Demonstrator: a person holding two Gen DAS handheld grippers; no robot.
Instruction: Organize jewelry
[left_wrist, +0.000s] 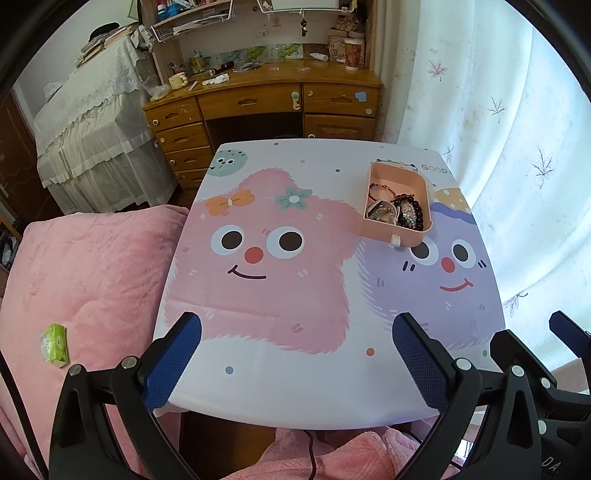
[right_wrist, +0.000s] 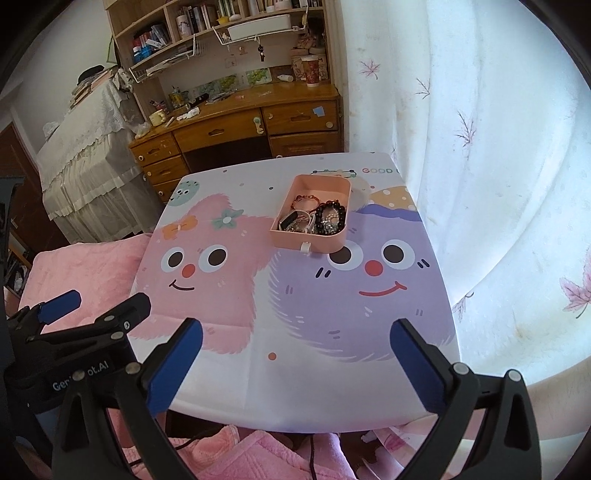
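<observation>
A pink open box (left_wrist: 384, 172) (right_wrist: 334, 242) sits at the far right of the cartoon-print table (left_wrist: 295, 387) (right_wrist: 295, 398). It holds several pieces of jewelry: a rose-gold bangle (left_wrist: 382, 190) (right_wrist: 306, 200), black bead bracelets (left_wrist: 412, 212) (right_wrist: 332, 214), and a tangle of silver pieces (left_wrist: 380, 215) (right_wrist: 295, 226). My left gripper (left_wrist: 297, 339) is open and empty above the table's near edge. My right gripper (right_wrist: 295, 345) is open and empty beside it. Both are well short of the box.
A pink blanket (left_wrist: 85, 280) (right_wrist: 74, 266) with a green packet (left_wrist: 55, 345) lies left of the table. A wooden desk (left_wrist: 266, 99) (right_wrist: 236, 125) stands behind it. A white curtain (left_wrist: 517, 147) (right_wrist: 480, 147) hangs at the right.
</observation>
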